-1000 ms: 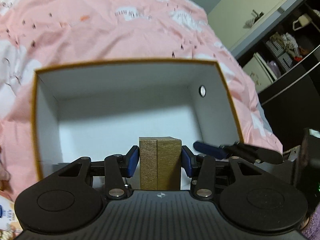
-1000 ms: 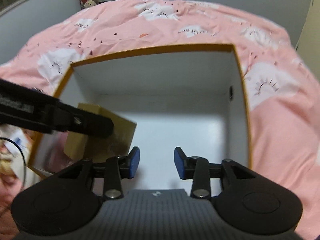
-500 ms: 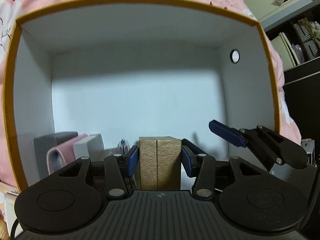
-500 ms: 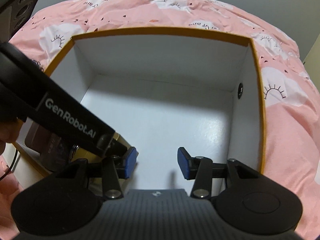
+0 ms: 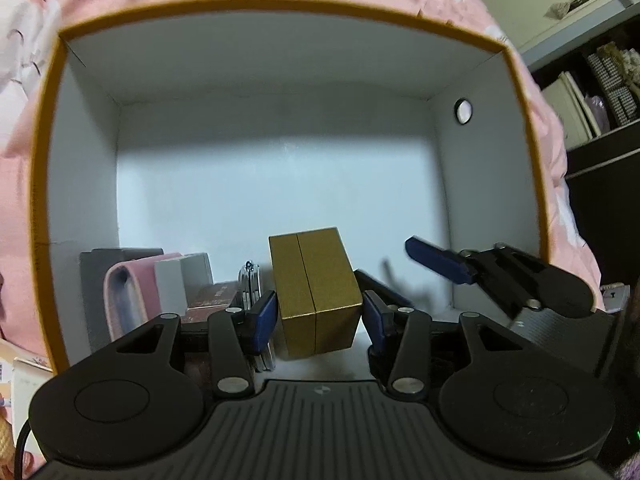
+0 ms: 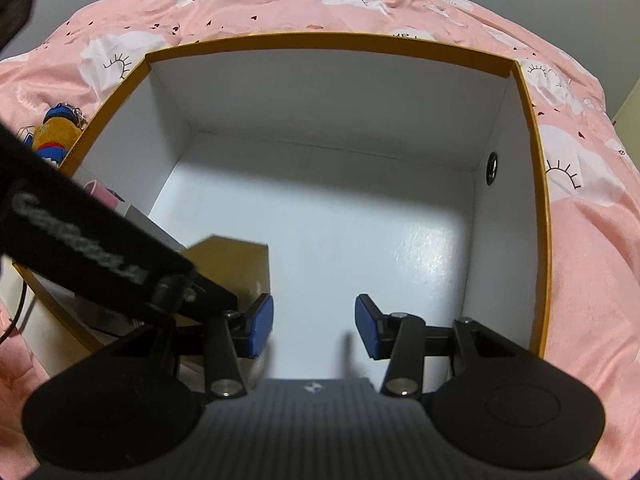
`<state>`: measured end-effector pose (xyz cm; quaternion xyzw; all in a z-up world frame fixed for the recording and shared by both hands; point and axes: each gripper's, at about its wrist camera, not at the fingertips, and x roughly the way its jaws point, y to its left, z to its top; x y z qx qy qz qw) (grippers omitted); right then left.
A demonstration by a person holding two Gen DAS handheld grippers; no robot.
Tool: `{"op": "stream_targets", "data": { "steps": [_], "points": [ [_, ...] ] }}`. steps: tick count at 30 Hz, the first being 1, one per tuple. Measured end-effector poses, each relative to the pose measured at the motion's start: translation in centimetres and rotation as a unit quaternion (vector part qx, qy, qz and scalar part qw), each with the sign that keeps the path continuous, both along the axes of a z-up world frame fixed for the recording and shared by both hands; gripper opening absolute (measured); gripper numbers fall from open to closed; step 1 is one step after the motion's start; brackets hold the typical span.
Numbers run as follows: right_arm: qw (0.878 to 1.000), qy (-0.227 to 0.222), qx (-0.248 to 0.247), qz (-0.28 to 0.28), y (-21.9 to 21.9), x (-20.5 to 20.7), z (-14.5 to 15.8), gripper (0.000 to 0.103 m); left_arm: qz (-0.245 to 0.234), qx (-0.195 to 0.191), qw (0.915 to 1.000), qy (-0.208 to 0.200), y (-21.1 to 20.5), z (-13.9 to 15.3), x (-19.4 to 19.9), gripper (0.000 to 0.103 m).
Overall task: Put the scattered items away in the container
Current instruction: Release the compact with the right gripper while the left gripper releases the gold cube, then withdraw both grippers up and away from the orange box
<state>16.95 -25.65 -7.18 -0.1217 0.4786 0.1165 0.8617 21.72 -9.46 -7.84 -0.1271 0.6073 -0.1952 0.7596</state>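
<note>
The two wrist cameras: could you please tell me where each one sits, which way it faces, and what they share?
Left wrist: sits on the left gripper, looks steeply down into the white box; its fingers flank the tilted gold box; the right gripper enters at right.
Right wrist: sits on the right gripper, open and holding nothing, looks down into the white box; the left gripper's dark body crosses at left.
Shared: white box, gold box, pink duvet.
</note>
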Motion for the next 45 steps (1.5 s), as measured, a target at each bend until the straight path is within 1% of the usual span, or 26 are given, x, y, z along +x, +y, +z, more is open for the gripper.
{"op": "stream_targets", "data": {
  "steps": [2,4,7,10,13,16,19,20,21,23,26,28,30,32,36,39,42,45],
  "points": [
    [1.000,0.010,0.004,-0.003,0.0,0.1,-0.3,0.049,0.005,0.010,0.9993,-0.035,0.1,0.8,-0.9,0.057],
    [1.000,0.014,0.006,-0.005,0.0,0.0,-0.4,0.049,0.014,0.011,0.9980,-0.060,-0.3,1.3,-1.2,0.057],
    [1.000,0.020,0.003,-0.007,0.2,0.0,-0.5,0.049,0.032,-0.002,0.9955,-0.090,0.6,2.3,-2.5,0.057],
    [1.000,0.028,0.000,-0.011,0.4,0.1,-0.6,0.048,0.036,-0.010,0.9923,-0.118,1.3,3.1,-3.7,0.057],
    [0.999,0.040,0.004,-0.015,0.7,0.2,-0.7,0.047,0.037,0.005,0.9899,-0.137,1.4,3.6,-4.7,0.057],
    [0.999,0.038,-0.004,-0.016,0.9,0.1,-0.3,0.047,0.044,0.027,0.9874,-0.150,1.6,3.7,-5.6,0.057],
    [0.999,0.026,-0.011,-0.019,0.9,0.1,0.6,0.047,0.061,0.039,0.9850,-0.157,2.4,3.7,-6.5,0.057],
    [0.999,0.025,-0.006,-0.026,0.7,0.2,1.0,0.047,0.069,0.041,0.9840,-0.159,2.8,3.7,-6.6,0.057],
    [0.999,0.025,0.005,-0.034,0.6,0.4,1.3,0.047,0.075,0.042,0.9833,-0.160,3.1,3.7,-6.7,0.057],
    [0.997,0.030,0.044,-0.058,0.0,1.0,1.9,0.047,0.086,0.043,0.9826,-0.159,3.8,3.6,-7.0,0.057],
    [0.989,0.038,0.102,-0.100,-0.7,2.0,2.4,0.048,0.098,0.043,0.9819,-0.157,4.7,3.6,-7.4,0.057],
    [0.984,0.045,0.122,-0.122,-0.6,2.8,2.2,0.048,0.106,0.045,0.9809,-0.157,5.3,3.6,-7.7,0.057],
    [0.976,0.067,0.146,-0.147,-0.6,3.6,1.6,0.048,0.113,0.047,0.9797,-0.158,5.9,3.7,-7.9,0.057],
    [0.966,0.093,0.168,-0.174,-0.7,4.3,0.6,0.048,0.121,0.050,0.9785,-0.159,6.6,3.7,-8.2,0.057],
    [0.952,0.124,0.185,-0.211,-1.0,4.8,-1.0,0.047,0.143,0.051,0.9756,-0.159,8.3,3.6,-8.6,0.057],
    [0.945,0.141,0.192,-0.224,-1.5,4.6,-1.6,0.047,0.160,0.050,0.9737,-0.154,9.6,3.3,-8.5,0.057],
    [0.941,0.144,0.202,-0.231,-1.6,4.2,-1.9,0.042,0.175,0.050,0.9727,-0.144,10.7,2.8,-8.3,0.057],
    [0.942,0.141,0.205,-0.227,-1.2,4.0,-1.8,0.036,0.182,0.048,0.9722,-0.139,11.3,2.5,-8.3,0.057]
  ]
}}
